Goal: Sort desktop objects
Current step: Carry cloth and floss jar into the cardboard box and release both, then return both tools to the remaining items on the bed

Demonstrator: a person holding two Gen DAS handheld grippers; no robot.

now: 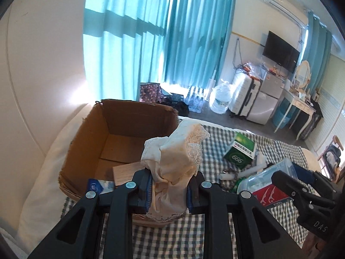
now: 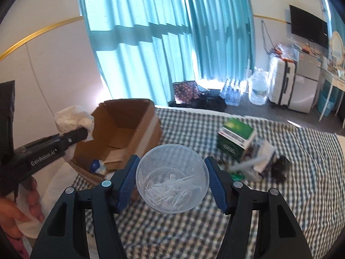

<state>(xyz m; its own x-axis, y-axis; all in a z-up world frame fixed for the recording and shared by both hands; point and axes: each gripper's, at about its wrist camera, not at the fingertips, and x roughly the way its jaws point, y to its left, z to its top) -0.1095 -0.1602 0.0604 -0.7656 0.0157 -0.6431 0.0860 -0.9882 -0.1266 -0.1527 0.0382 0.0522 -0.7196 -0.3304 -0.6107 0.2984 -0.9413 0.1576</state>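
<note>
Lace cloth point(image 1: 172, 164) sits clamped in my left tool point(image 1: 169, 192) beside the cardboard box point(image 1: 120, 133); my right tool point(image 2: 172, 179) grips a clear plastic cup point(image 2: 172, 177).

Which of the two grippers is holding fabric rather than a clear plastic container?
The left gripper: it clamps a cream lace-edged cloth near the cardboard box. The right gripper holds the round clear container.

The cloth point(image 1: 172, 161) is soft cream fabric, creased, with lace trim. The box point(image 1: 120, 133) is matt brown cardboard with rough torn edges. The round container point(image 2: 172, 178) is clear glossy plastic. The bedcover point(image 2: 291, 183) is matt checked woven cloth.
</note>
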